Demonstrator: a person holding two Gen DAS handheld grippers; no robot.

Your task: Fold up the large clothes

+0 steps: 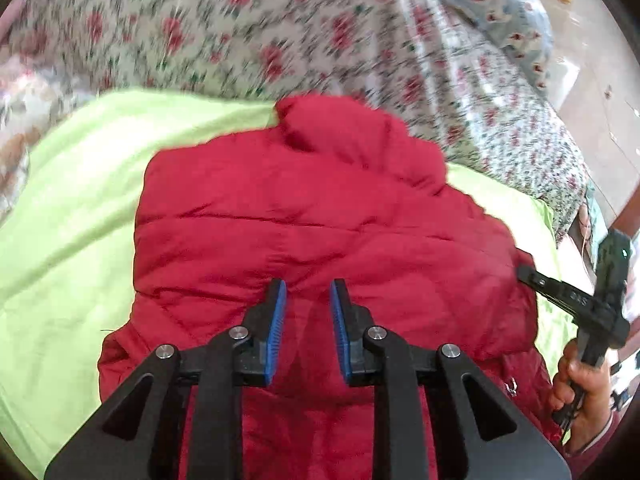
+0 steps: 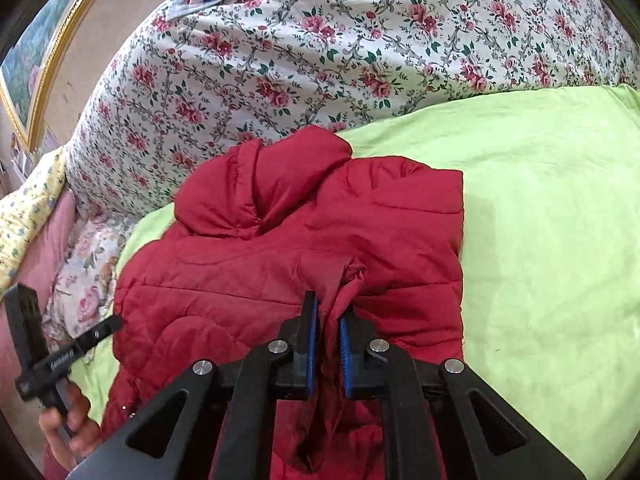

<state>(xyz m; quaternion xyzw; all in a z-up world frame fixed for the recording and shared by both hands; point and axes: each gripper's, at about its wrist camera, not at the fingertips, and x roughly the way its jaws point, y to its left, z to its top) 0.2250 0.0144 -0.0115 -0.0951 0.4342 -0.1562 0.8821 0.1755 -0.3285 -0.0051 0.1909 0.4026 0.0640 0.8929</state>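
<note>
The red jacket [image 2: 288, 248] is lying on the green sheet [image 2: 540, 220]; the right claw [image 2: 329, 320] is pinching its fabric, the left claw [image 1: 308, 300] hovering apart. Lifting evenly should be keeping the fold straight.

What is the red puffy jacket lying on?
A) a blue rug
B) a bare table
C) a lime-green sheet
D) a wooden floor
C: the red puffy jacket is spread on a lime-green sheet, which shows around the jacket on several sides, with a flowery quilt behind it.
</note>
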